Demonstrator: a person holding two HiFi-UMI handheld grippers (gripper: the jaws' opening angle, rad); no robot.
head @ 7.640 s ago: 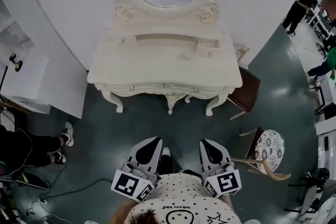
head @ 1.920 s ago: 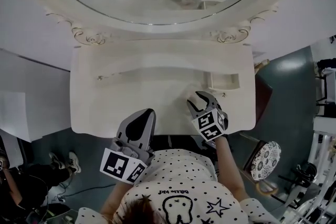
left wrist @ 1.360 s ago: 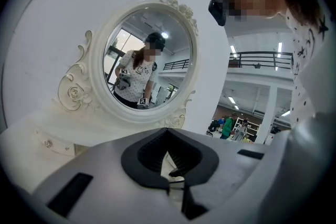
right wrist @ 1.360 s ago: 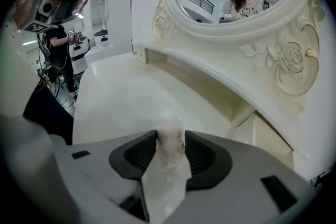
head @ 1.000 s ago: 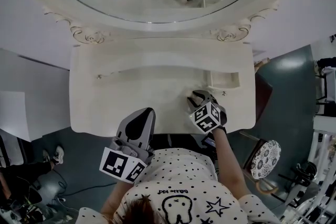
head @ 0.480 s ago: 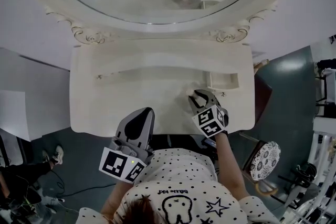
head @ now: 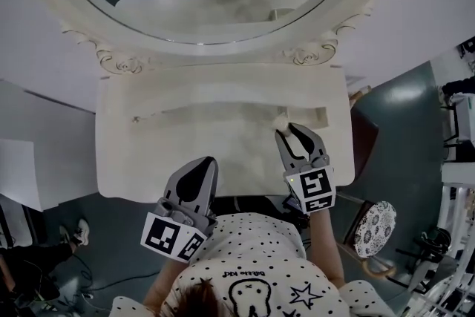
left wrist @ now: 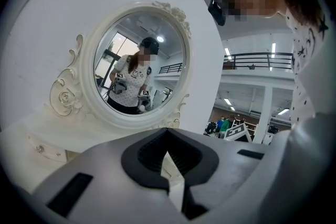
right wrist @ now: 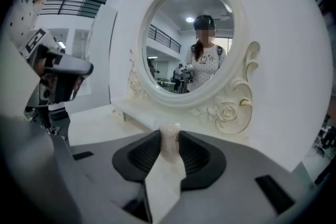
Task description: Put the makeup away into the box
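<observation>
Right claw point(right wrist: 169, 145) pinches a small pale makeup tube point(right wrist: 169, 139) mid-body, just beside the box point(head: 320, 113) — we judge it light, stiff, slick. Left claw point(left wrist: 167, 157) closed, empty.

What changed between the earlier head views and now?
The right gripper was low over the table. Its jaws have just been closing, now on a small pale makeup item, and it has lifted the item off the table top. The left gripper stayed by the table's front edge, shut and empty.
</observation>
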